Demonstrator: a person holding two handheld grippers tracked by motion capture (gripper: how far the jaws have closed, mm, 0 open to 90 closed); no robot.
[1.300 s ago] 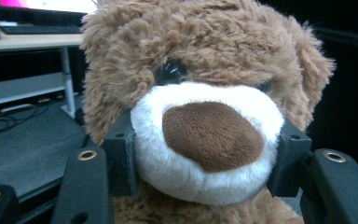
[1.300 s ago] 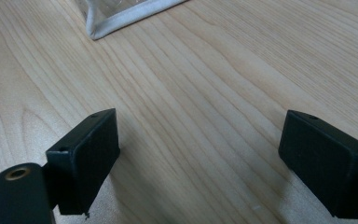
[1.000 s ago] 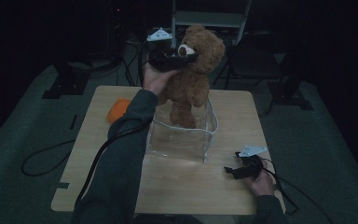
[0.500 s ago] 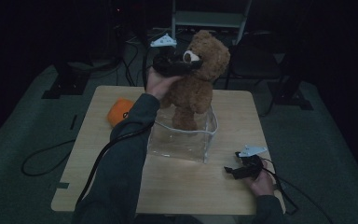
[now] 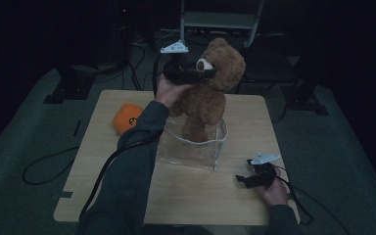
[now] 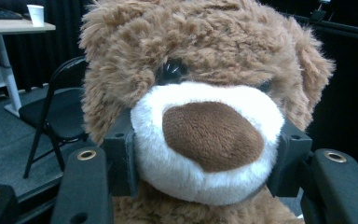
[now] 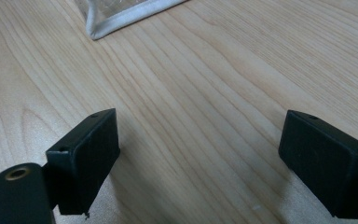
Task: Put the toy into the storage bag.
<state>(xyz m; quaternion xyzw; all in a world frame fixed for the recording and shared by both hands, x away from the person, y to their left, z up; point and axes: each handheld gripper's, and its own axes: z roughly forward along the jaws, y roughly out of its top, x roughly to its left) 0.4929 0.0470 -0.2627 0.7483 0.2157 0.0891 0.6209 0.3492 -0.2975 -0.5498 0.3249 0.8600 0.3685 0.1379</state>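
Observation:
A brown teddy bear (image 5: 210, 93) hangs upright over a clear bag with white trim (image 5: 191, 152), its legs reaching down into the bag's open top. My left gripper (image 5: 203, 72) is shut on the bear's white snout. In the left gripper view the bear's face (image 6: 205, 46) fills the frame, and the left gripper (image 6: 205, 158) has a black jaw pressed against each side of the snout. My right gripper (image 5: 240, 179) rests low on the table at the near right. The right gripper (image 7: 209, 158) is open with only bare wood between its jaws.
An orange plush toy (image 5: 126, 117) lies on the wooden table (image 5: 200, 196) left of the bag. A corner of the bag (image 7: 121, 14) shows ahead of the right gripper. A folding chair (image 6: 56, 116) and stands are on the floor beyond the table.
The left gripper and the bear have drifted slightly down and to the right over the bag. The right gripper has stayed where it was.

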